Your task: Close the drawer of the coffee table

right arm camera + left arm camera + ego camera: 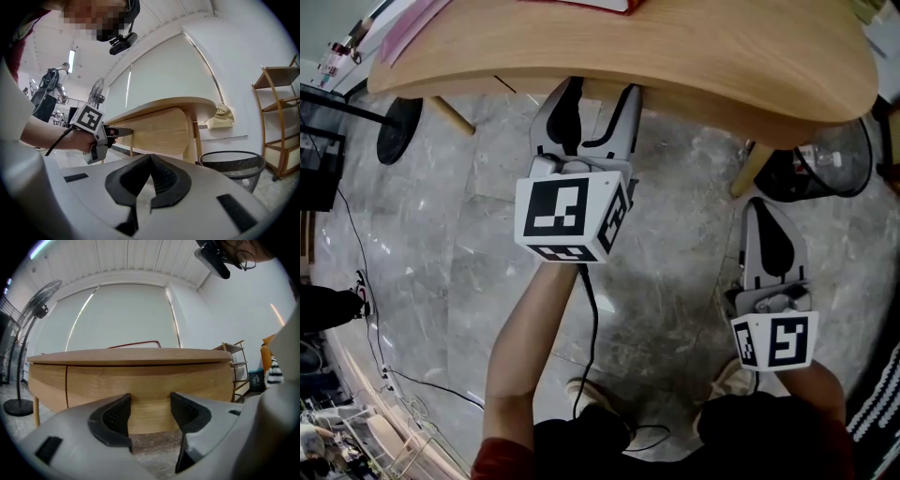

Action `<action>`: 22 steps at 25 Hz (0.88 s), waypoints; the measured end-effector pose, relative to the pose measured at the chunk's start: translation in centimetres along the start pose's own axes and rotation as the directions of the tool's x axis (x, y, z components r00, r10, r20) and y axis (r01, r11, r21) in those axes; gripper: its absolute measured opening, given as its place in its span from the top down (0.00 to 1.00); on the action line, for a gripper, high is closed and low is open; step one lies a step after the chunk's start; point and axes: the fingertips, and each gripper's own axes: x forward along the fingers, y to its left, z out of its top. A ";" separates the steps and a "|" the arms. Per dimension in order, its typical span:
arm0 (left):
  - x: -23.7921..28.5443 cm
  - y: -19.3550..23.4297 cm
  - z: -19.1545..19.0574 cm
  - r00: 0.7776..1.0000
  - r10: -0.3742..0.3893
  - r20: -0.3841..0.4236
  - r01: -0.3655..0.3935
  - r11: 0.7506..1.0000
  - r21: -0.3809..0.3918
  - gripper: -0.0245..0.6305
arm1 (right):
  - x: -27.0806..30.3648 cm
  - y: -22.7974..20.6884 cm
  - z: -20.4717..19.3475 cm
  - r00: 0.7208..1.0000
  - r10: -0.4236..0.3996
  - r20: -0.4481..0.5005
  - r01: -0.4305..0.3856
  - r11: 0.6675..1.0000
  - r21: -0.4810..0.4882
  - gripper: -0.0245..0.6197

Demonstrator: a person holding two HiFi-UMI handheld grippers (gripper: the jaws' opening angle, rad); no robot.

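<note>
Wood drawer (140,380): we see its front under the table (694,66) top; it looks nearly in.
Left gripper (150,401): jaws spread, tips at the drawer front, nothing between.
Right gripper (151,164): jaws pressed together, empty, off to the side.
Risk: we think a crooked push could jam the drawer or slide the table.
Writing: none to read, only square markers (555,208).

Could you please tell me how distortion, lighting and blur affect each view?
Head view: evenly lit and sharp, with soft shade under the coffee table. Left gripper view: strong fisheye bows the blind at its edges; corners vignetted black. Right gripper view: same fisheye and vignette, bent shelf, a mosaic patch top left.
</note>
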 end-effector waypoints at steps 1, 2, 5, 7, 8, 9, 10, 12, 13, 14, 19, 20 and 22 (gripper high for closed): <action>-0.1 0.0 0.0 1.000 -0.003 0.004 0.003 1.000 0.000 0.57 | -0.1 0.3 0.2 1.000 0.003 0.003 -0.003 1.000 -0.002 0.97; -0.3 0.1 0.0 1.000 -0.006 0.008 0.006 1.000 -0.004 0.57 | -0.3 0.5 0.4 1.000 0.006 0.006 -0.006 1.000 -0.004 0.97; -1.0 0.4 0.4 1.000 -0.003 0.016 0.003 0.999 -0.034 0.57 | -0.8 0.8 0.9 1.000 0.010 0.013 -0.010 1.000 -0.014 0.97; -1.8 0.6 0.5 1.000 0.003 0.016 -0.002 1.000 -0.025 0.57 | -1.2 1.0 1.1 1.000 0.013 0.013 -0.013 1.000 -0.020 0.97; -2.3 0.7 0.5 1.000 0.004 0.014 -0.003 1.000 -0.018 0.57 | -1.3 1.3 1.2 1.000 0.016 0.014 -0.016 1.000 -0.023 0.97; -2.9 0.8 0.4 1.000 0.003 0.011 -0.003 1.000 -0.013 0.57 | -1.5 1.6 1.3 1.000 0.020 0.017 -0.020 0.999 -0.027 0.97; -3.6 0.9 0.3 1.000 0.002 0.008 -0.002 1.000 -0.008 0.57 | -1.7 1.9 1.6 0.999 0.025 0.020 -0.024 0.999 -0.032 0.97; -5.1 0.8 0.0 1.000 -0.002 -0.001 0.002 1.000 0.007 0.57 | -2.0 2.6 2.0 0.999 0.035 0.027 -0.034 0.999 -0.040 0.97; -6.0 0.7 -0.1 1.000 -0.004 -0.007 0.004 1.000 0.014 0.57 | -2.2 2.9 2.3 0.999 0.040 0.029 -0.039 0.998 -0.045 0.97; -6.8 0.6 -0.3 1.000 -0.007 -0.013 0.008 1.000 0.019 0.57 | -2.3 3.3 2.5 0.998 0.045 0.033 -0.044 0.998 -0.050 0.96; -11.5 -0.9 -1.0 0.998 -0.042 -0.035 0.044 0.997 0.058 0.57 | -2.7 5.2 3.4 0.996 0.074 0.053 -0.071 0.995 -0.066 0.97; -12.6 -1.2 -1.2 0.998 -0.051 -0.036 0.053 0.996 0.068 0.57 | -2.8 5.7 3.4 0.995 0.083 0.054 -0.079 0.995 -0.068 0.97; -14.7 -1.8 -1.3 0.998 -0.058 -0.025 0.060 0.996 0.073 0.57 | -3.0 6.6 3.4 0.994 0.100 0.051 -0.096 0.993 -0.072 0.97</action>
